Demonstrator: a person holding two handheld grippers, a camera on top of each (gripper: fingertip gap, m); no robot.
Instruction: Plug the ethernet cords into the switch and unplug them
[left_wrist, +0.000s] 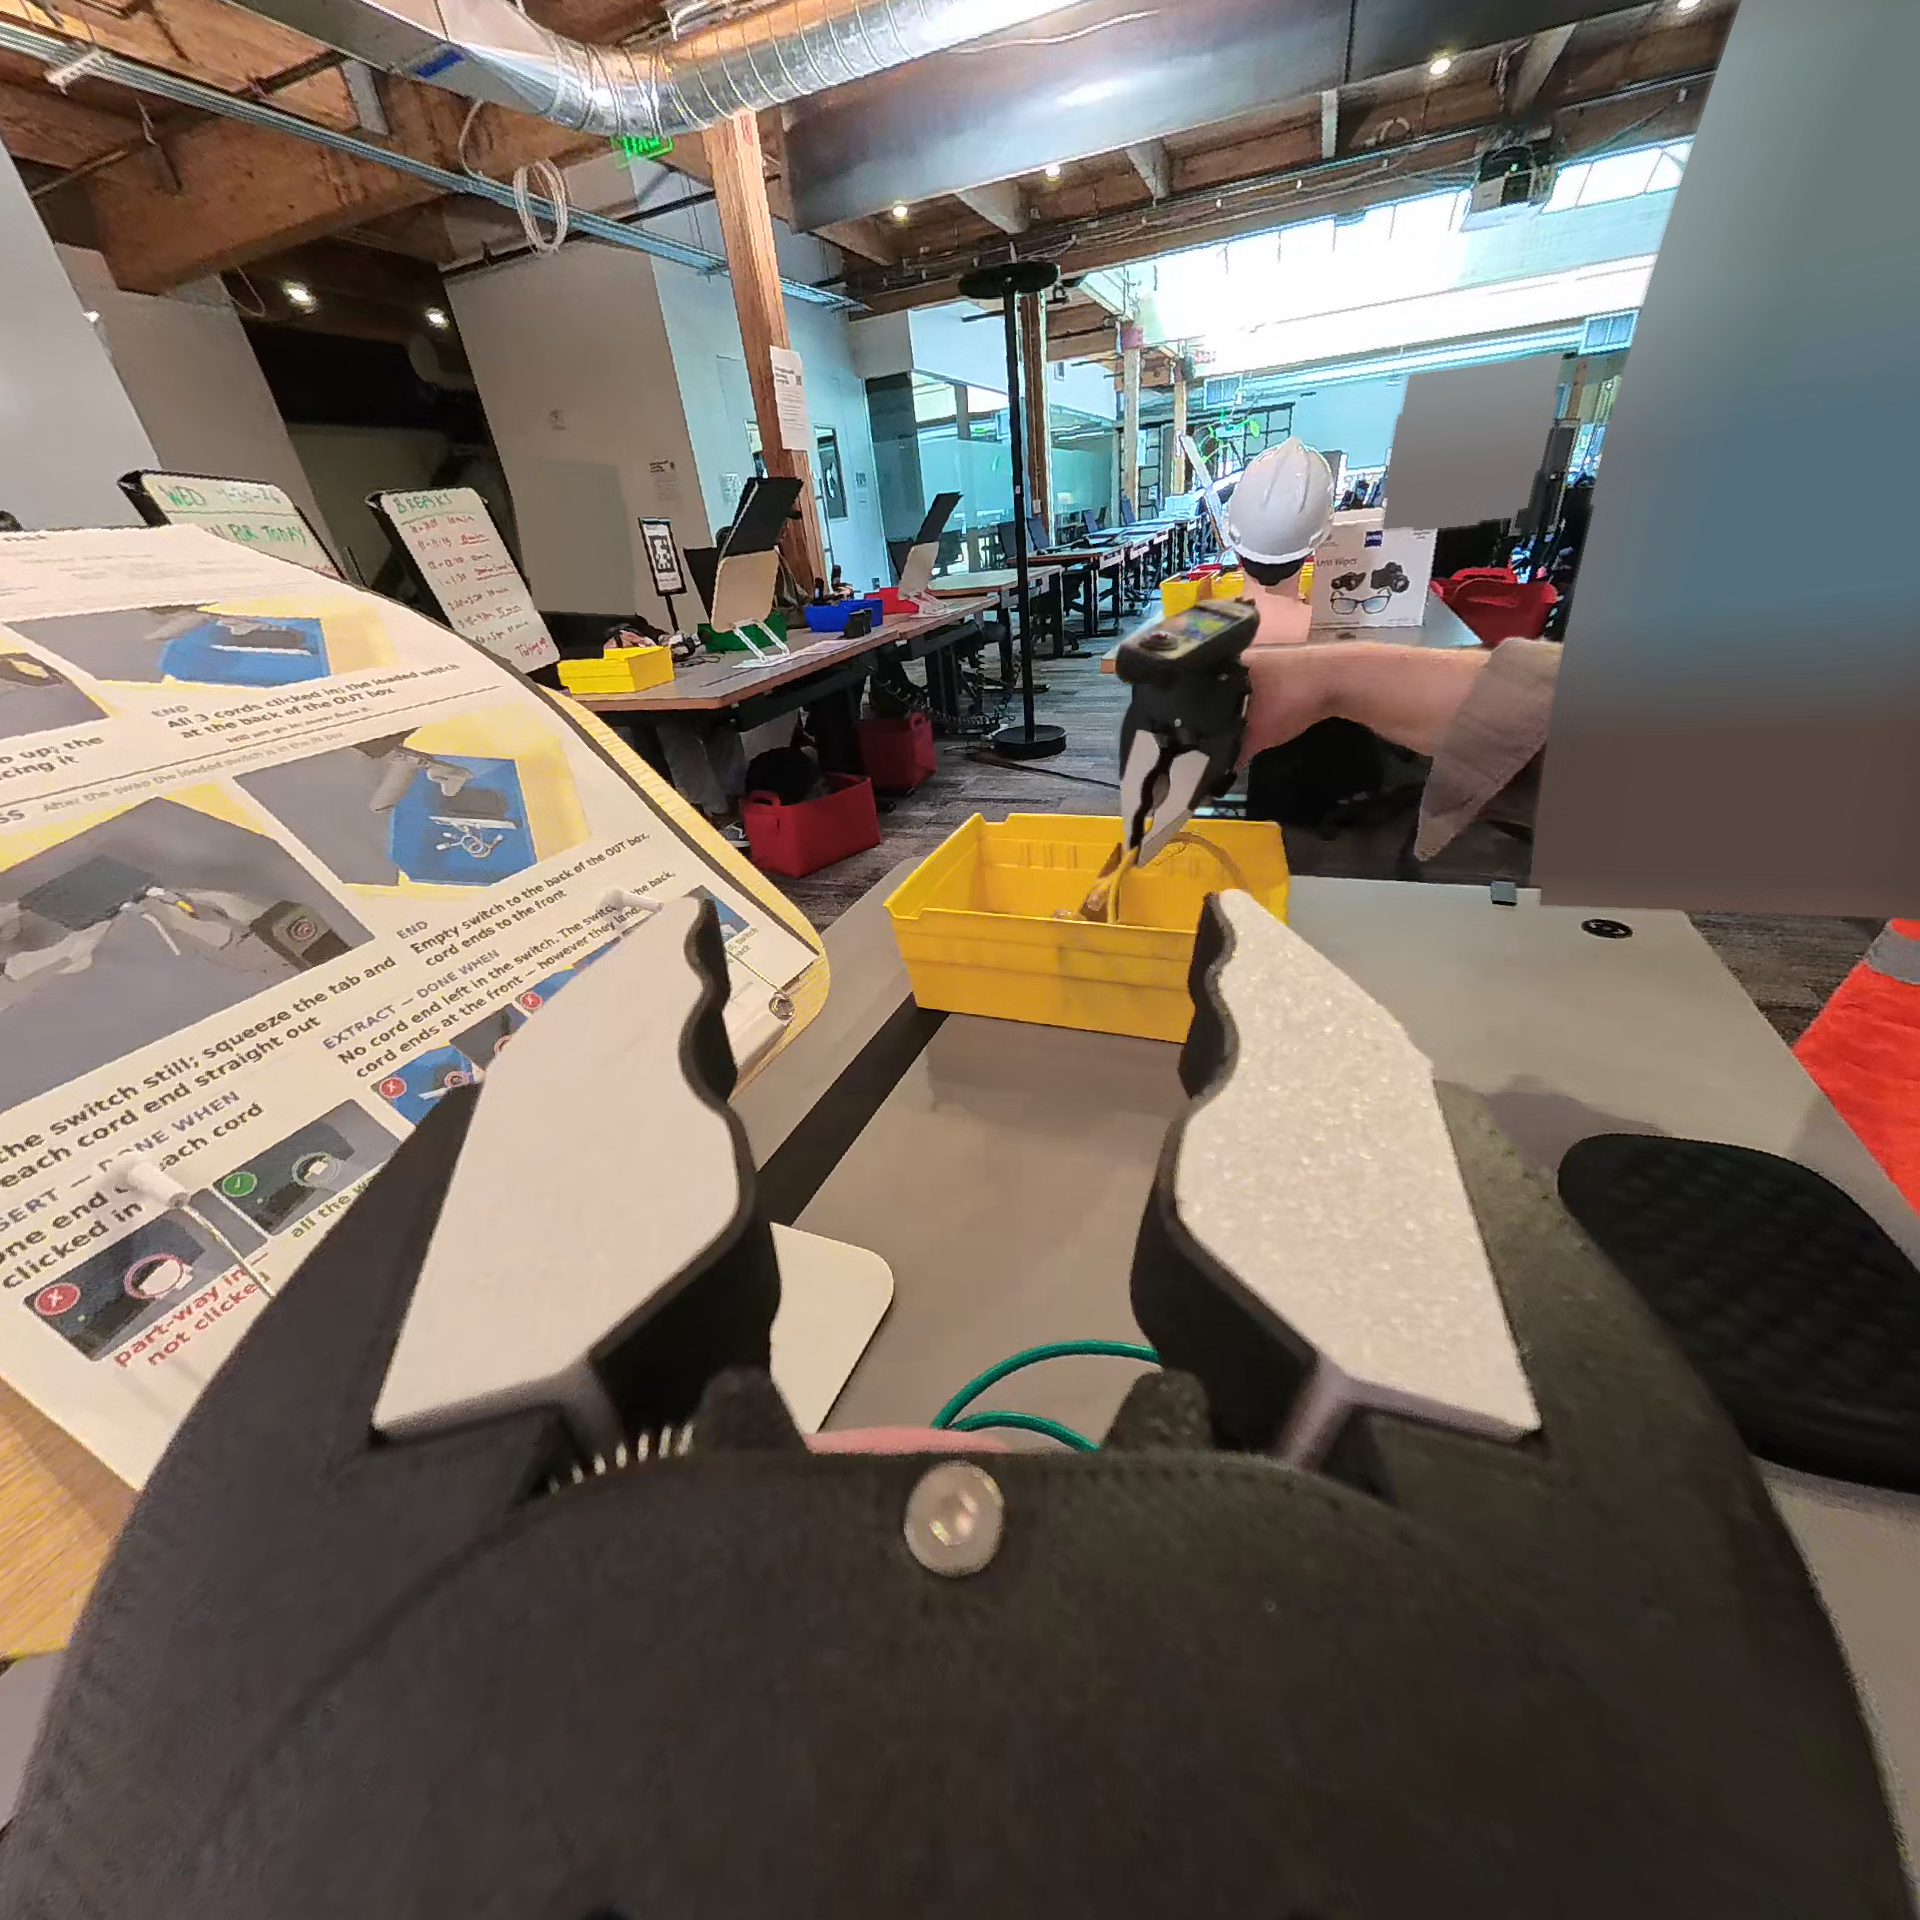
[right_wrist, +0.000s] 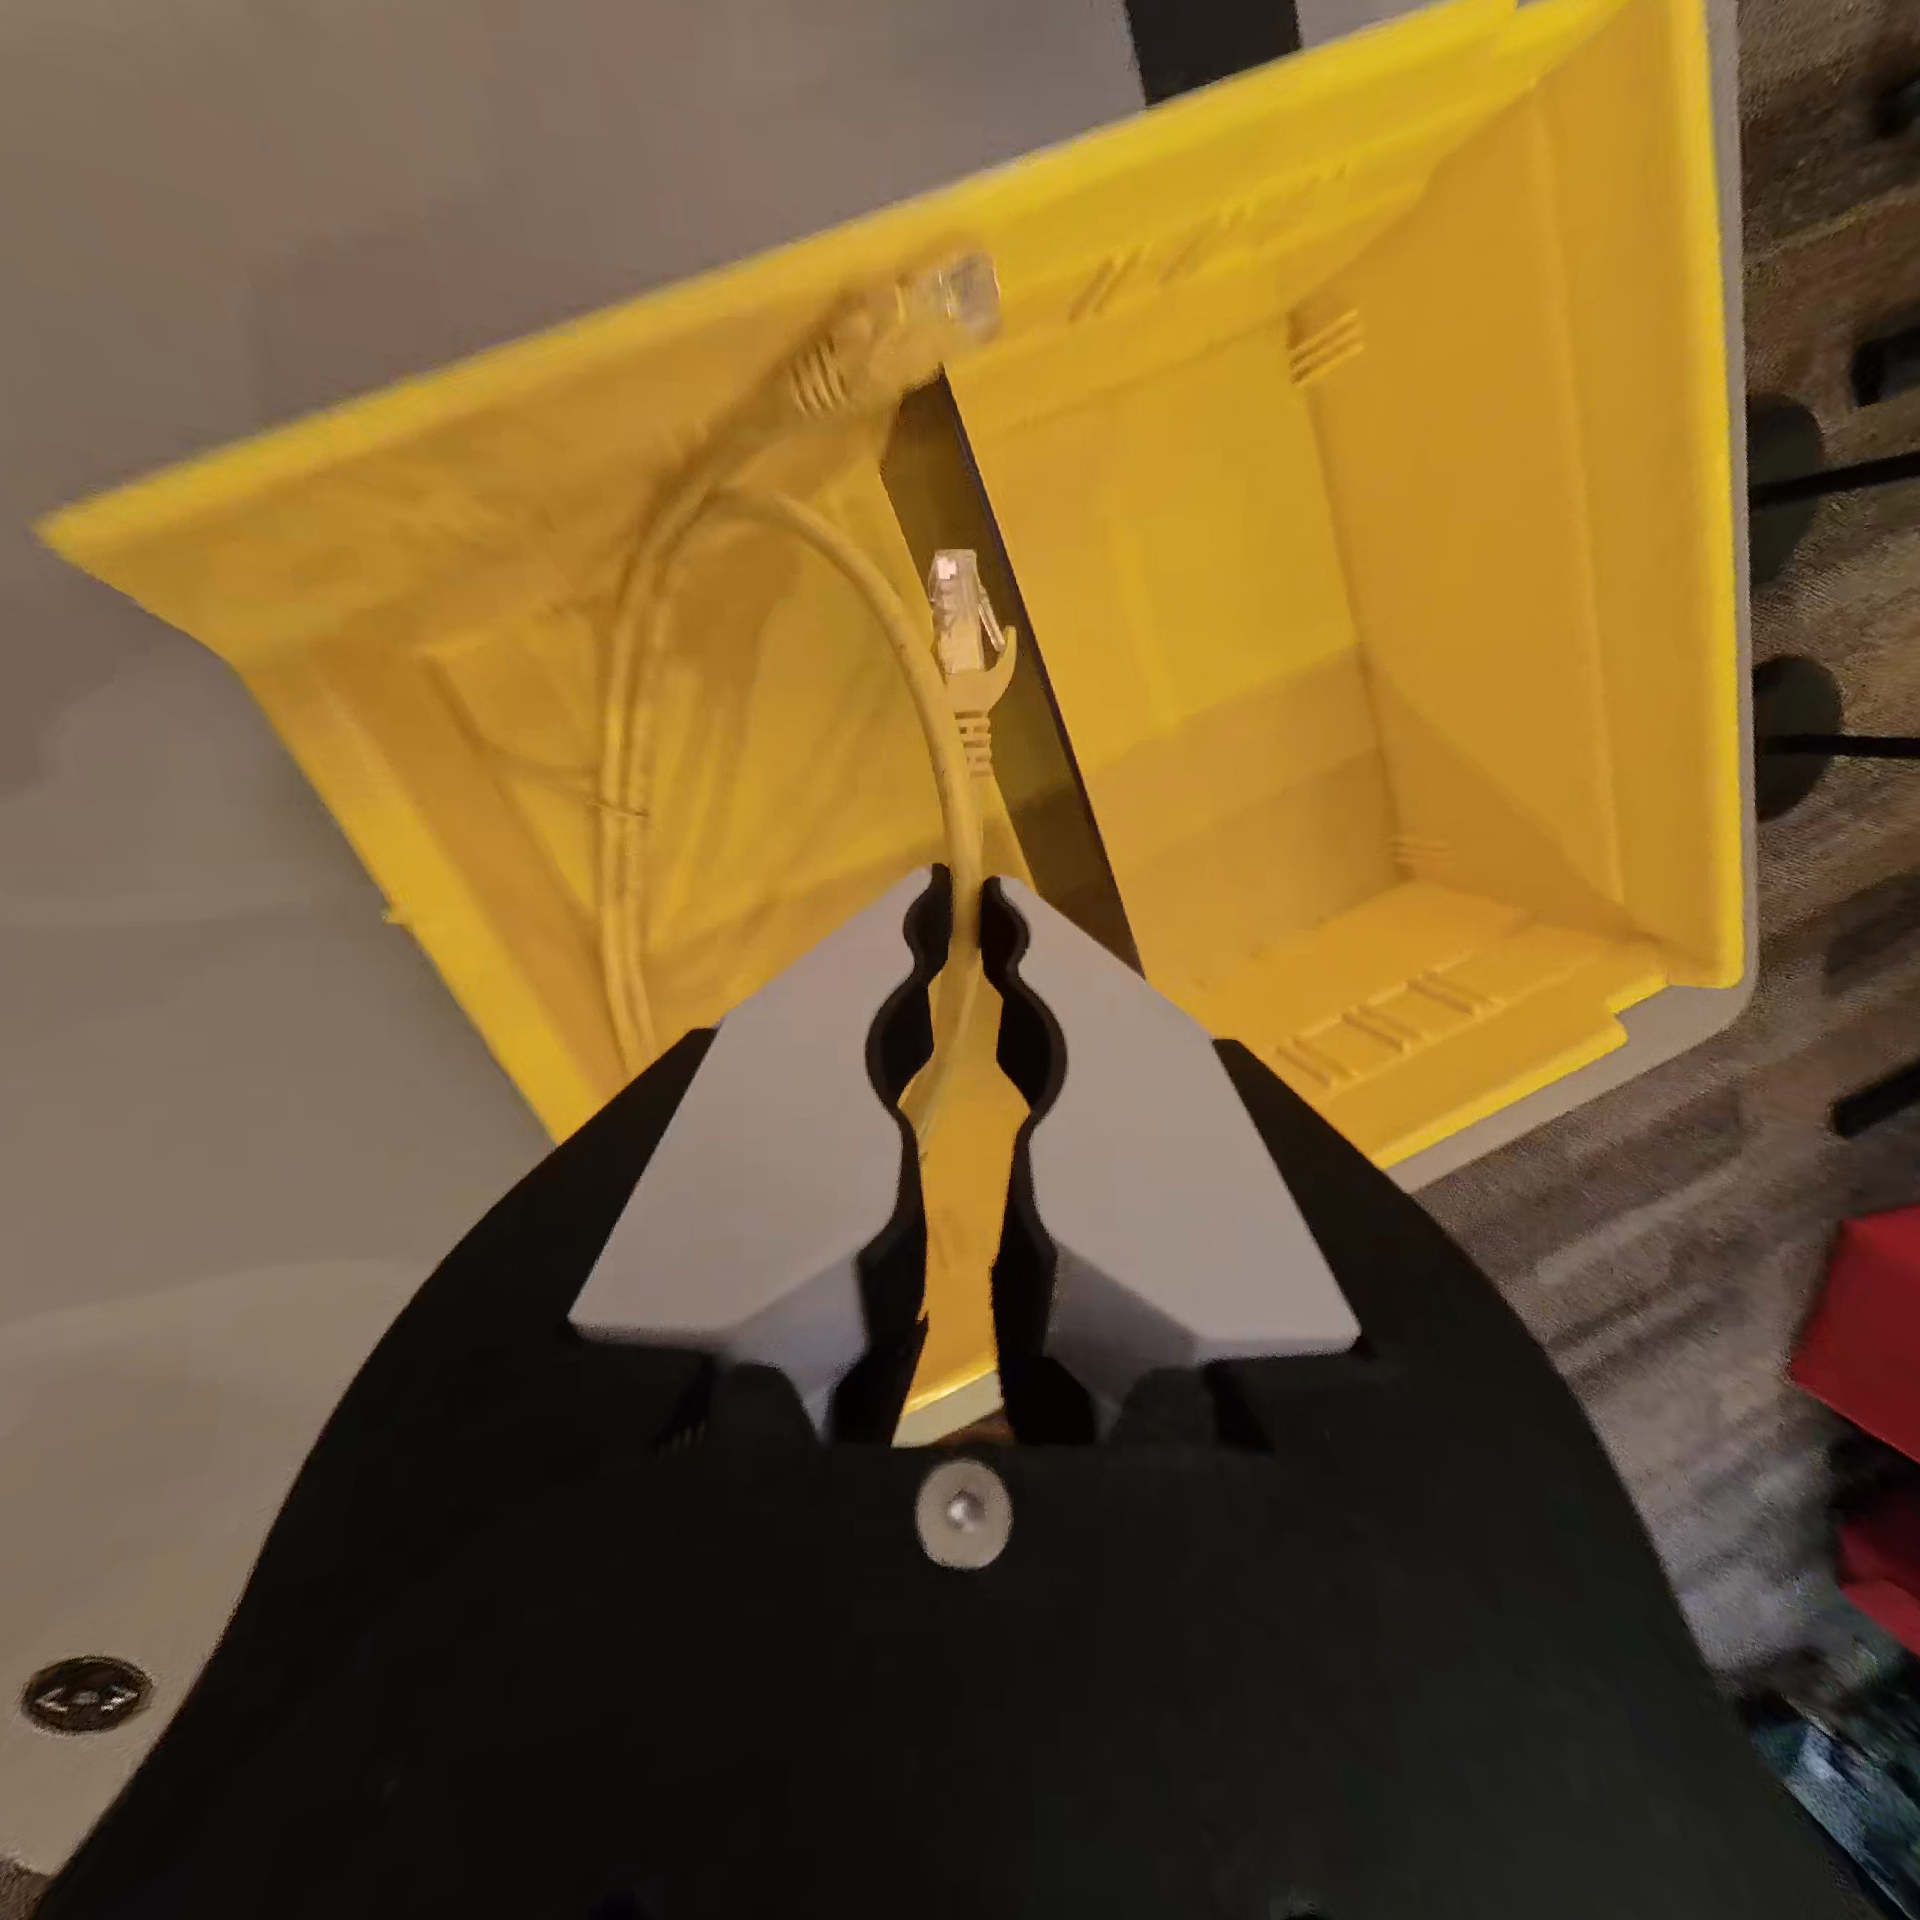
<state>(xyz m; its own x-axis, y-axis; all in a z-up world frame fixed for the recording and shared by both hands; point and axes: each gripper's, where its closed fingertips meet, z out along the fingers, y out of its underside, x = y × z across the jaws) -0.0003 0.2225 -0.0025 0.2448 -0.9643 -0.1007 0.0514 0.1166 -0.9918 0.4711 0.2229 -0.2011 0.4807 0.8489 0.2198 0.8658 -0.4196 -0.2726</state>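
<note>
My right gripper (right_wrist: 964, 883) is pinched down on a yellow ethernet cord (right_wrist: 940, 717), fingertips nearly touching with only the cord between them. I'm holding it a little way behind its clear plastic plug (right_wrist: 961, 608), which sticks out past the tips and points into the open-top yellow plastic bin (right_wrist: 1475, 582). The rest of the cord loops along the bin's left inner wall; its second clear plug (right_wrist: 951, 296) lies at the far rim. A dark divider (right_wrist: 1023, 717) runs across the bin floor.

From my left wrist view, the left gripper (left_wrist: 951, 920) is wide open, holding nothing, hovering above the grey tabletop (left_wrist: 1507, 1018) well short of the bin (left_wrist: 1039, 966). A thin green cable (left_wrist: 1023, 1387) lies below it near the fingers' base. Can't see a switch in either view. A laminated instruction sheet (left_wrist: 312, 883) stands to the left.
</note>
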